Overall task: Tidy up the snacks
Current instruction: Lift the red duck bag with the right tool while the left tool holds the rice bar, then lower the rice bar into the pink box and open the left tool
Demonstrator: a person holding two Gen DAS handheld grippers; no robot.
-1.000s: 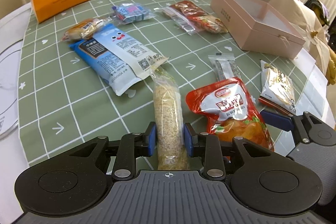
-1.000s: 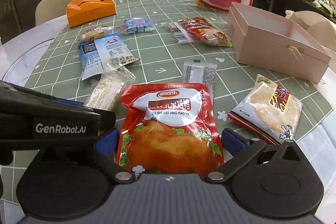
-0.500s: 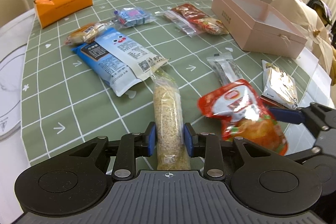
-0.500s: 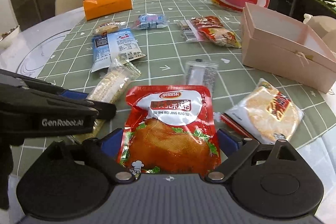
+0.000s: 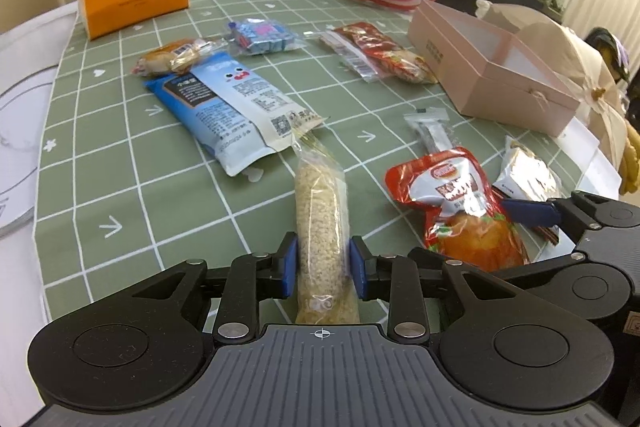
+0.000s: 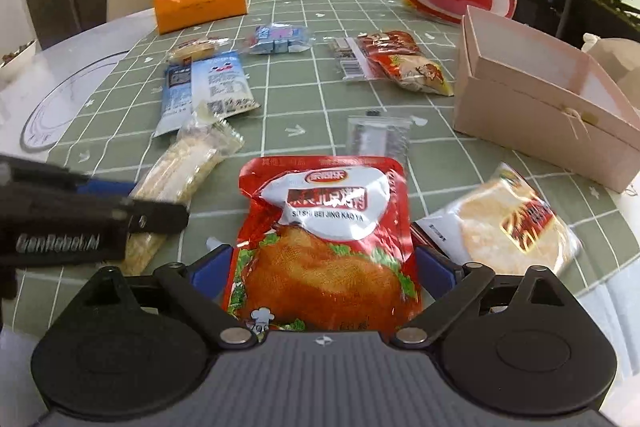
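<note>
While left gripper [image 5: 322, 263] pinches clear rice-bar pack [image 5: 322, 219], glossy red pouch [image 6: 324, 247] buckles.

The rice bar [image 5: 322, 211] lies left of the chicken pouch [image 5: 460, 203], box [image 5: 492, 67] behind.

Bare green cloth [image 5: 120, 187] lies left — packets (scattered) crowd ahead, pink box [image 5: 492, 67] right.

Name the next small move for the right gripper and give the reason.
Probably carry the red chicken pouch toward the open pink box. The right gripper already clamps the pouch's sides, and the box, ahead to its right, looks empty in its visible part.
</note>
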